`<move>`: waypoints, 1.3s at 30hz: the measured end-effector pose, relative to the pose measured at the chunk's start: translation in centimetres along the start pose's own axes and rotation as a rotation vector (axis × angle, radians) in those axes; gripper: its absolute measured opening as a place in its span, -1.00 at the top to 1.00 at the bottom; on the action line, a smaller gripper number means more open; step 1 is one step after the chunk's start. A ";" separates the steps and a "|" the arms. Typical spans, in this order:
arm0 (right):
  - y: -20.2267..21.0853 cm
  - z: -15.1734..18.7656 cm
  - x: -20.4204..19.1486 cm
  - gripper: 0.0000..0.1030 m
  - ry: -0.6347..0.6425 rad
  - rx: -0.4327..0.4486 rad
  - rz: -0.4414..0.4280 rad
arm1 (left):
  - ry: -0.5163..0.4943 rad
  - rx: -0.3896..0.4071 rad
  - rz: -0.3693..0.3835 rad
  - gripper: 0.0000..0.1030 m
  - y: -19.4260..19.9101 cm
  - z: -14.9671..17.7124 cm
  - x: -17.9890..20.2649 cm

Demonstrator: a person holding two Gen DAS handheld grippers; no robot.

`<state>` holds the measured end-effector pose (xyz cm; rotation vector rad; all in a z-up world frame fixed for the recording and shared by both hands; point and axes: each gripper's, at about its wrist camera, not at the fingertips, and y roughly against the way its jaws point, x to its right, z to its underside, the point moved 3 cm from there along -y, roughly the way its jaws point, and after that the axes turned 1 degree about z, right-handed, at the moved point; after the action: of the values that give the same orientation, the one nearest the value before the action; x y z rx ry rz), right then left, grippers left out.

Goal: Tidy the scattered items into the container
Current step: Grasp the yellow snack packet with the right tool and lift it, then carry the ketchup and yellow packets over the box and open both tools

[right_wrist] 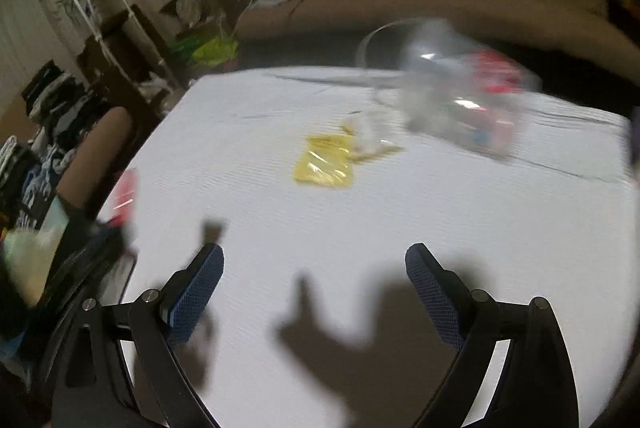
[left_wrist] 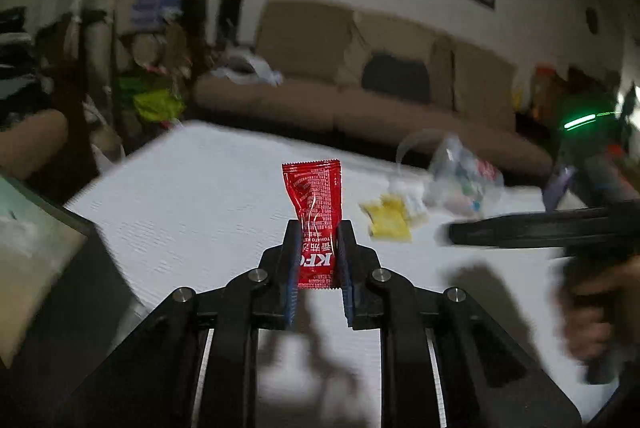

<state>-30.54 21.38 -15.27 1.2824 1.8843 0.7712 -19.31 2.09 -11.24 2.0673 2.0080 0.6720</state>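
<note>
The left gripper [left_wrist: 318,232] was clenched on a red ketchup sachet [left_wrist: 314,204], its blue pads pressing the lower part from both sides; the sachet stood upright between them with its printed lettering upside down, lifted clear of the white table [left_wrist: 208,188]. The right gripper [right_wrist: 314,268] was released, its two blue-padded fingers [right_wrist: 198,292] spread wide over bare tablecloth with nothing between them; its shadow fell on the cloth just below.

On the far side of the table lay a yellow sachet [right_wrist: 325,162], flat on the cloth, and touching its far edge was a small clear packet [right_wrist: 368,132] (too blurred to say what it held). Just beyond these, toward the right, lay the clear container [right_wrist: 464,104], a transparent thing on its side with red, white and blue items showing through its wall; whether it was a bag or a tub could not be told from the smeared outline. In the left wrist view the right gripper entered from the right edge, held by a hand [left_wrist: 596,312], near the yellow sachet but not touching it.

Behind the table ran a brown sofa [left_wrist: 360,76] with a dark cushion [left_wrist: 396,76] on it; a cluttered shelf [right_wrist: 120,44] stood to the left.
</note>
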 end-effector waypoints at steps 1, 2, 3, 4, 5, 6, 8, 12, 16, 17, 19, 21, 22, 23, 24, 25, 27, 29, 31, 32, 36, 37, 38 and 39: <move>-2.1 -1.2 -0.1 -0.82 0.002 0.000 0.063 | 0.019 0.036 -0.004 0.68 0.3 0.2 -0.5; -3.4 -2.0 -0.2 -0.82 0.005 0.005 0.104 | 0.024 0.040 -0.027 0.68 0.0 0.7 -1.0; -4.8 -2.6 -0.2 -0.82 0.003 0.000 0.128 | 0.022 0.018 -0.030 0.68 -0.5 1.1 -1.5; -6.4 -3.1 -0.3 -0.82 -0.009 -0.022 0.139 | 0.028 -0.007 -0.029 0.68 -1.0 1.3 -1.9; -7.7 -3.2 -0.4 -0.82 -0.021 -0.044 0.143 | 0.050 -0.013 -0.030 0.68 -1.4 1.3 -2.4; -8.9 -3.2 -0.5 -0.82 -0.033 -0.067 0.156 | 0.065 -0.013 -0.029 0.68 -1.5 1.3 -2.8; -10.2 -3.3 -1.4 -0.74 0.007 -0.064 0.219 | 0.088 -0.009 -0.027 0.68 -1.5 1.1 -3.6; -10.4 -3.6 -2.8 -0.03 0.088 -0.060 0.224 | 0.127 -0.027 -0.001 0.67 -1.9 1.6 -4.2; -7.9 -2.1 -2.1 0.85 0.048 -0.087 0.146 | 0.084 -0.026 0.000 0.67 -2.0 1.6 -3.4; -6.3 -1.4 -1.7 0.86 0.012 -0.071 0.106 | 0.081 -0.026 0.002 0.67 -2.1 1.5 -3.2; -2.4 0.4 -1.2 0.86 -0.032 -0.025 0.040 | 0.071 -0.027 0.003 0.67 -2.3 1.4 -2.8; 1.9 2.6 -0.8 0.86 -0.040 0.009 0.006 | 0.068 -0.028 0.009 0.67 -2.3 1.4 -2.4; 3.9 3.8 -0.8 0.86 -0.035 0.016 -0.008 | 0.067 -0.027 0.017 0.67 -2.3 1.3 -2.2; 6.2 5.0 -0.6 0.86 -0.029 0.024 -0.015 | 0.061 -0.025 0.027 0.67 -2.1 1.2 -1.9; 8.4 5.9 -0.7 0.86 -0.020 0.031 -0.015 | 0.044 -0.018 0.033 0.68 -1.8 0.9 -1.3; 10.6 6.8 -0.5 0.86 -0.011 0.043 -0.011 | 0.029 -0.007 0.041 0.68 -1.4 0.6 -0.9; 15.3 8.4 -0.2 0.86 0.033 0.078 0.032 | -0.009 0.017 0.054 0.67 -0.2 0.2 0.4; 18.6 9.3 -0.2 0.86 0.098 0.110 0.098 | -0.063 -0.018 0.049 0.68 1.2 0.0 2.1; 20.8 9.7 -0.2 0.86 0.119 0.140 0.125 | -0.062 -0.032 0.078 0.68 3.7 -1.1 3.2; 21.7 9.6 -0.3 0.86 0.104 0.153 0.113 | -0.059 -0.026 0.095 0.68 5.6 -2.3 3.6; 25.2 8.1 -4.6 0.86 0.066 0.256 -0.018 | -0.064 0.099 0.102 0.67 14.8 -8.4 3.1; 25.9 7.7 -6.4 0.86 0.082 0.288 -0.052 | -0.082 0.127 0.078 0.67 17.1 -10.1 2.5; 26.6 7.4 -8.4 0.86 0.097 0.317 -0.085 | -0.101 0.151 0.051 0.67 19.6 -11.9 1.4; 27.3 7.2 -10.5 0.86 0.111 0.340 -0.125 | -0.113 0.159 0.029 0.67 21.6 -13.3 0.2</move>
<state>-8.04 20.98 4.75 1.3278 2.2327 0.4782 -5.73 -1.57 9.88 2.1716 2.0314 0.4019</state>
